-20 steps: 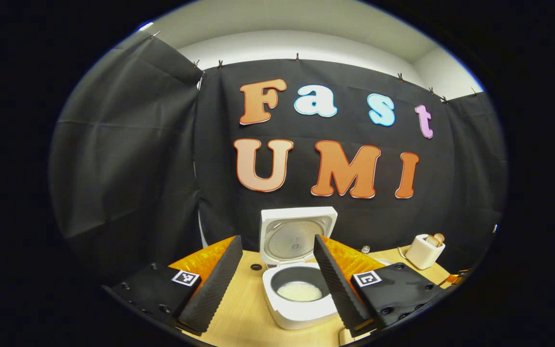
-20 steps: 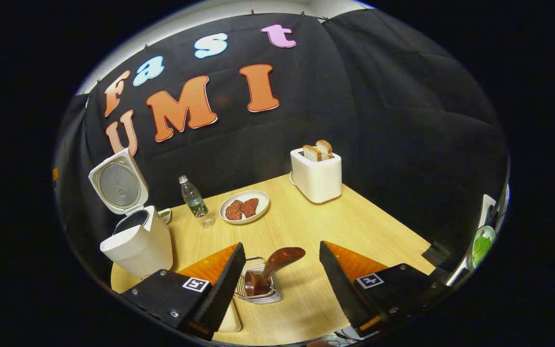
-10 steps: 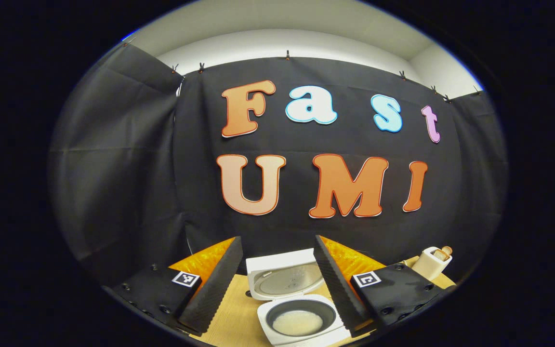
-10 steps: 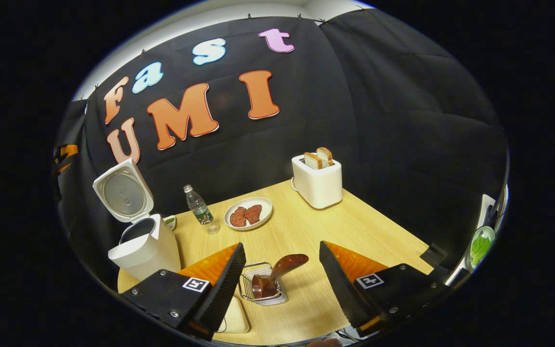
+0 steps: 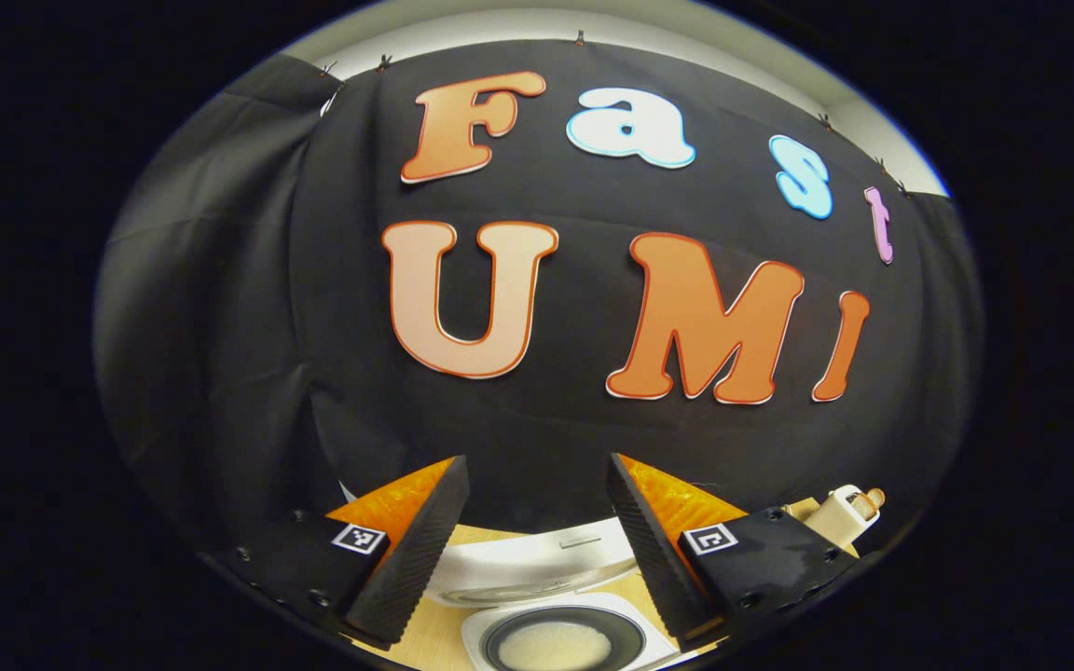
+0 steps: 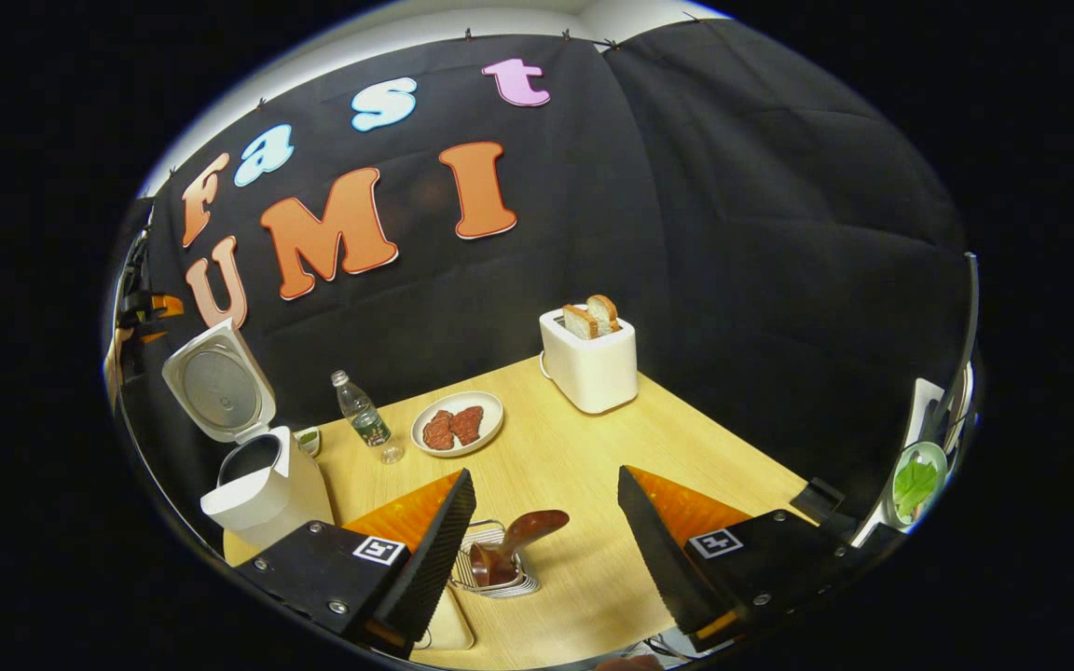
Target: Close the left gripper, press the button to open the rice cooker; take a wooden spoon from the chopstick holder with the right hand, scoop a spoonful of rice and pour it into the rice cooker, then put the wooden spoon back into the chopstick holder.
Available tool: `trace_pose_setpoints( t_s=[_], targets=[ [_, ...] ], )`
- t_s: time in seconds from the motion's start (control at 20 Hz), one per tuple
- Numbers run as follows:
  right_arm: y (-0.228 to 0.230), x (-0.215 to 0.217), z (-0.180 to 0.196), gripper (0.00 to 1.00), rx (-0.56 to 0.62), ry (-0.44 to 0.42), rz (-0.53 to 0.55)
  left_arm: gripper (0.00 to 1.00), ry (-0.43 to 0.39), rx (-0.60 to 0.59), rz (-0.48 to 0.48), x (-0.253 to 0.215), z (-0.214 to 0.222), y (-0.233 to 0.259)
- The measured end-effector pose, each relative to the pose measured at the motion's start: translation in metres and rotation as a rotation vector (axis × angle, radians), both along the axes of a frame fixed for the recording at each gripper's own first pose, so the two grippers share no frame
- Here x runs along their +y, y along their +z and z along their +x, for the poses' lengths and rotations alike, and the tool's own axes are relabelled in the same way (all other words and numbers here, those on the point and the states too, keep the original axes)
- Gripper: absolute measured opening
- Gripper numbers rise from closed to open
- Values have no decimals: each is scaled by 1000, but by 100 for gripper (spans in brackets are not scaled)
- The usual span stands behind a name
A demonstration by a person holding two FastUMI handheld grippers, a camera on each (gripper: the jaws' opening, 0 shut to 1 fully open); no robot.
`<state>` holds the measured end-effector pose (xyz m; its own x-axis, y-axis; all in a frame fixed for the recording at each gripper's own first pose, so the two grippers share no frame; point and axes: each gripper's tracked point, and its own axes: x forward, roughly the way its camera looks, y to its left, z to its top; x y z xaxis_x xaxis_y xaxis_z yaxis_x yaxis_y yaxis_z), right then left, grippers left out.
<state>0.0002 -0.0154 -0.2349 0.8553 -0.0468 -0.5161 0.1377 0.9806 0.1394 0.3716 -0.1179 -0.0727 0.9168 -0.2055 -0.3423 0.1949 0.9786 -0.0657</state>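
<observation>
The white rice cooker (image 5: pixel 563 623) sits below my left gripper (image 5: pixel 537 461), lid (image 5: pixel 537 567) tipped up and white rice (image 5: pixel 553 645) in its dark pot. My left gripper is open, with nothing between its fingers. In the right gripper view the cooker (image 6: pixel 262 485) stands at the left with its lid (image 6: pixel 215 382) raised. A dark wooden spoon (image 6: pixel 509 545) leans in a wire chopstick holder (image 6: pixel 490 576) just ahead of my right gripper (image 6: pixel 544 473). That gripper is open above it and touches nothing.
On the wooden table (image 6: pixel 649 447) stand a water bottle (image 6: pixel 364 424), a plate of meat (image 6: pixel 456 424) and a white toaster (image 6: pixel 588 359) with bread. A beige container (image 6: pixel 448 629) lies partly under my right gripper's left finger. A leafy dish (image 6: pixel 915 480) sits far right.
The left gripper rose and moved toward the wall, so the cooker slid to the bottom of its view. The right gripper shifted slightly; the spoon stayed in the holder. Both stayed open.
</observation>
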Motion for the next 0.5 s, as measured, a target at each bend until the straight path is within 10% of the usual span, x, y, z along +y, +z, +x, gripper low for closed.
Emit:
trace_pose_setpoints(
  t_s=[0.5],
  targets=[
    [41, 24, 26, 95, -80, 28, 12, 100, 26, 126, 26, 17, 18, -59]
  ],
)
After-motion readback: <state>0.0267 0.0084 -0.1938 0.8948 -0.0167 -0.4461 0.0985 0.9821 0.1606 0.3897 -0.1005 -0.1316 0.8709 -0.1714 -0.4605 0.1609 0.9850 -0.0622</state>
